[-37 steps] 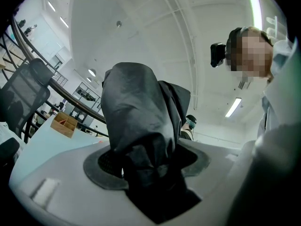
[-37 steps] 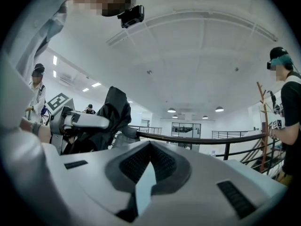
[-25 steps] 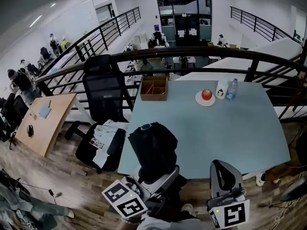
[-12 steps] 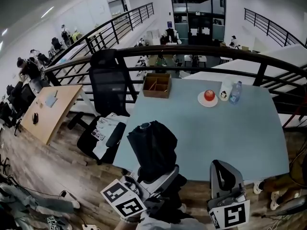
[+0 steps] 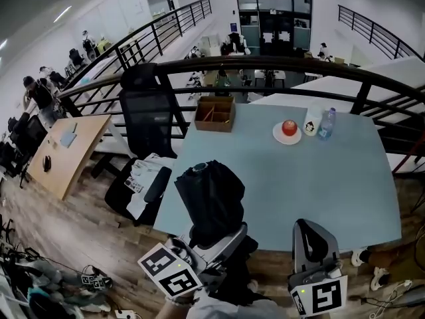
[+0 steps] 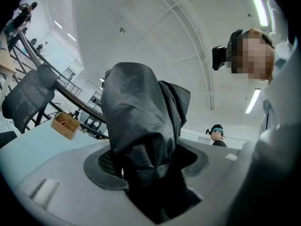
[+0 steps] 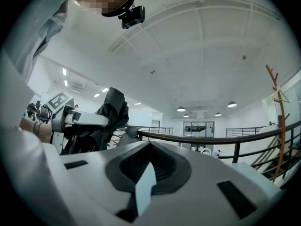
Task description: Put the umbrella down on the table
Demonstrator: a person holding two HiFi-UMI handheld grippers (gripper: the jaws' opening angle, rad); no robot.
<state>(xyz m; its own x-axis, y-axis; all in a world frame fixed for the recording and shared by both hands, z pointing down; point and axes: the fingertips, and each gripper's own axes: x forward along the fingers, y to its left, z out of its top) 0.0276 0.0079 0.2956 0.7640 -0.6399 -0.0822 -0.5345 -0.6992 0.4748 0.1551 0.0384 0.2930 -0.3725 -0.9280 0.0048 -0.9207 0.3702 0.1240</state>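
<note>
I am holding the umbrella [image 5: 209, 198] upright over the tabletop's [image 5: 319, 178] near edge.
My left gripper [image 5: 220, 238] is clamping its lower end, ready for lowering; my right gripper [image 5: 307, 231] is waiting closed and empty; the plate [image 5: 275, 137] is sitting well beyond.

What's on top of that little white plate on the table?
A round red fruit, likely an apple, rests on the plate. It covers the plate's middle, so anything beneath it stays unseen.
</note>
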